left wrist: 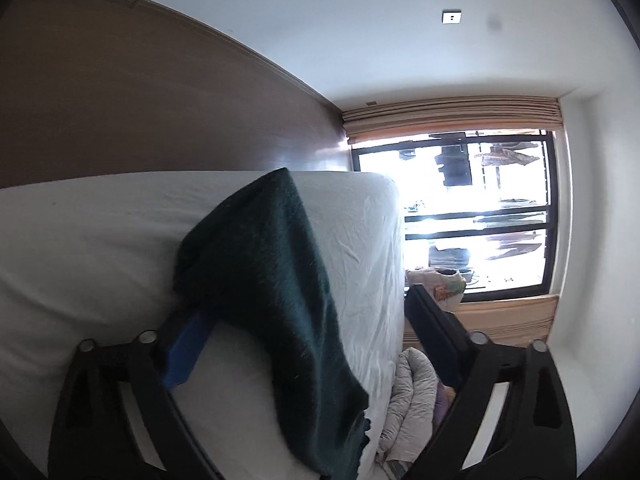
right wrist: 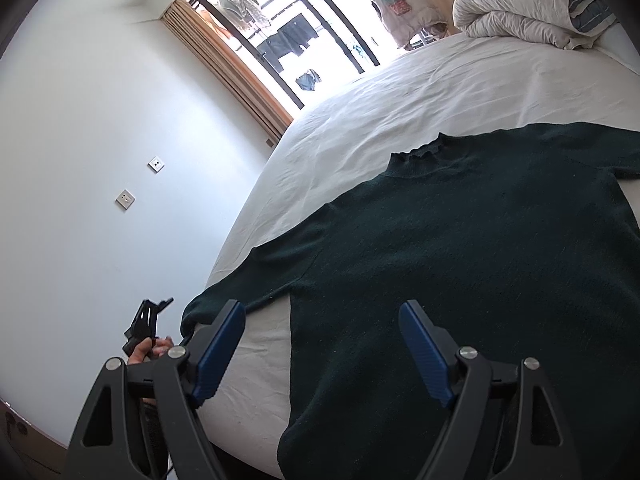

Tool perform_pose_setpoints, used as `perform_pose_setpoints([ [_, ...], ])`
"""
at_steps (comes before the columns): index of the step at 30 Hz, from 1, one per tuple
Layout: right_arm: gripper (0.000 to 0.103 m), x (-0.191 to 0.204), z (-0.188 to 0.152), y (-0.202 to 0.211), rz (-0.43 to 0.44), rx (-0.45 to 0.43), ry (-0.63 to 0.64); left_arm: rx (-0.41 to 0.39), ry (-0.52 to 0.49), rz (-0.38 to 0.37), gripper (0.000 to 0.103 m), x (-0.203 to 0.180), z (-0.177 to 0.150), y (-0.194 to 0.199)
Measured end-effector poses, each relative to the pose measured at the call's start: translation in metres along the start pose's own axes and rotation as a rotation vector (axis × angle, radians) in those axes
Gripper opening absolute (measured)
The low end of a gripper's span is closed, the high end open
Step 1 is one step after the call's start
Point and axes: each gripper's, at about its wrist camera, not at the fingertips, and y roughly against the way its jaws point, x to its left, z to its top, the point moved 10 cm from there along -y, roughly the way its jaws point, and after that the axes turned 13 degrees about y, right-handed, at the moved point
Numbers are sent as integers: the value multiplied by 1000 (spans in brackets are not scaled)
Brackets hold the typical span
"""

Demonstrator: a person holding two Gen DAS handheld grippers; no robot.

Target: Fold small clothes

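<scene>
My right gripper [right wrist: 322, 346] hangs with its jaws apart and empty over the hem end of the dark green sweater [right wrist: 460, 264]. The sweater lies flat on the bed [right wrist: 420, 92], body filling the lower right of the frame, long axis running away from me up to the collar at centre right. One sleeve stretches toward lower left, its cuff just beside my left blue pad, at the bed's edge.

My left gripper [left wrist: 298, 308] also has its jaws wide apart. In its view that sleeve [left wrist: 272, 304] crosses between them, draped over the mattress edge; its cuff seems to sit on one pad, though I can't be sure they touch. So the left is nearer the sleeve, the right nearer the hem.

Nothing blocks the fold. A bundled duvet [right wrist: 528, 4] sits well beyond the collar, upper right, with the window [right wrist: 288, 36] farther still.
</scene>
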Motion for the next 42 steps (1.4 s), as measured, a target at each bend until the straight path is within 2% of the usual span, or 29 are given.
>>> perform_pose_setpoints([
  [2,82,2,-1,0,4,-2,-3,-8,44,-16,103,-9,10,-2],
  [4,82,4,-1,1,4,-3,5,-24,87,-75,102,-8,14,10],
  [5,82,6,-1,3,2,-5,13,-32,103,-103,97,-11,17,13],
  [6,82,6,0,4,1,-8,20,-32,116,-128,82,-13,21,18],
  [7,82,7,1,5,-1,-13,26,-24,127,-146,74,-12,25,22],
  [9,82,6,1,6,-1,-17,24,-18,142,-163,50,-8,31,28],
  [12,82,5,-2,2,3,-7,14,-10,129,-158,31,-5,34,29],
  [15,82,6,-6,-1,8,2,14,-19,116,-146,25,-10,32,30],
  [19,82,5,-5,-1,5,0,14,-26,30,-91,25,-13,32,21],
  [24,81,1,-7,-1,2,1,5,-31,8,-53,25,-12,35,14],
  [27,81,-2,-9,-1,0,4,-2,-25,-48,-38,25,-18,28,12],
  [29,81,-4,-10,-2,2,7,-12,-23,-92,-12,25,-15,10,10],
  [31,80,-5,-11,-4,2,11,-14,-24,-97,9,24,-11,2,4],
  [33,78,-5,-11,-4,5,14,-11,-33,-82,26,13,-6,0,-1],
  [37,75,-8,-11,-2,-3,13,-4,-59,-73,28,8,-9,2,-1],
  [40,72,-11,-13,-3,-6,18,-10,-72,-99,20,7,-5,-20,27],
  [42,71,-15,-14,-4,-7,21,-17,-82,-140,15,7,-18,-33,28],
])
